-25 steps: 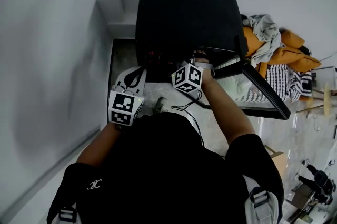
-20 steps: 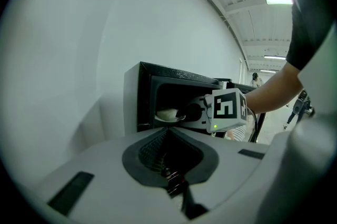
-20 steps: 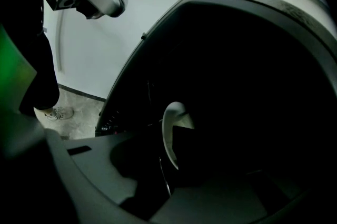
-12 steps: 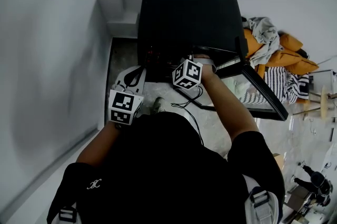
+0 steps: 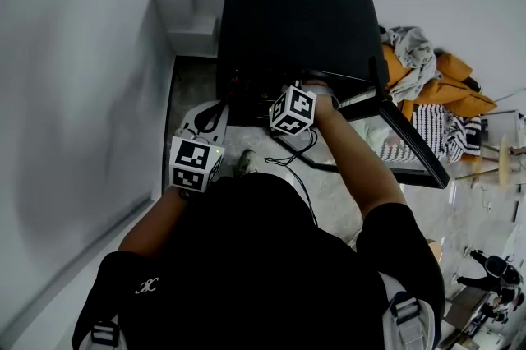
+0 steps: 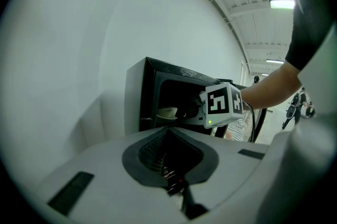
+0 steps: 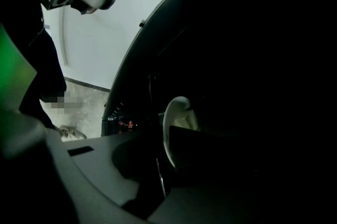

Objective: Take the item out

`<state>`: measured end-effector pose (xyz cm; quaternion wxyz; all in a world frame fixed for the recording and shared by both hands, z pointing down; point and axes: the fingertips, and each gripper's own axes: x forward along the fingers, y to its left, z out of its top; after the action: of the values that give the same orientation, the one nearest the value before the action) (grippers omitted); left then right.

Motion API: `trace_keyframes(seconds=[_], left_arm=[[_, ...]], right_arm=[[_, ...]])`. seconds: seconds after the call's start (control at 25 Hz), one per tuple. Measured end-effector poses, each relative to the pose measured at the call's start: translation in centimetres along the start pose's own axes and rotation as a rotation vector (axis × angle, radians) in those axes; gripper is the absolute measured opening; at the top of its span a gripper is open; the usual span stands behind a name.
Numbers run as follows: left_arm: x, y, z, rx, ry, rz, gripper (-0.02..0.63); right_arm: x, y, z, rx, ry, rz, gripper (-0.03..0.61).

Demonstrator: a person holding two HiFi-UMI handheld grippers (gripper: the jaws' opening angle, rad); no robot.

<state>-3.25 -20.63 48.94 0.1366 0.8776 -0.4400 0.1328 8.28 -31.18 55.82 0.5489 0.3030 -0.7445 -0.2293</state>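
A black microwave (image 5: 288, 20) stands with its door (image 5: 407, 147) swung open to the right. Inside it sits a white bowl (image 6: 167, 111). My right gripper reaches into the cavity, so only its marker cube (image 5: 292, 110) shows in the head view. In the right gripper view the bowl's pale rim (image 7: 174, 123) lies between the jaws of the right gripper (image 7: 164, 165), which look closed on it in the dark. My left gripper (image 5: 204, 122) hangs outside, low and left of the opening, shut and empty (image 6: 168, 136).
A white wall runs close along the left, with a white ledge (image 5: 193, 36) beside the microwave. A heap of orange and striped clothes (image 5: 444, 85) lies to the right behind the door. A black cable (image 5: 296, 147) trails below the right gripper.
Almost nothing. The right gripper's cube stays at the microwave's mouth, edging slightly further in. The left gripper holds its place.
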Motion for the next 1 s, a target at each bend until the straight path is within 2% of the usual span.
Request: trace_keyframes(seconds=[0.12,0.6,1.0], left_arm=[[0.2,0.0,0.1,0.005,-0.002,-0.003,0.008],[0.2,0.0,0.1,0.012,0.001,-0.004,0.008],[0.3,-0.4,0.0,0.014,0.007,-0.026,0.008]], right_arm=[[0.3,-0.1,-0.2,-0.036,0.017,-0.013,0.041],[0.4,-0.3,-0.4,-0.032,0.033,-0.014,0.037],[-1.6,1.3,-0.4,-0.037,0.024,-0.019,0.037]])
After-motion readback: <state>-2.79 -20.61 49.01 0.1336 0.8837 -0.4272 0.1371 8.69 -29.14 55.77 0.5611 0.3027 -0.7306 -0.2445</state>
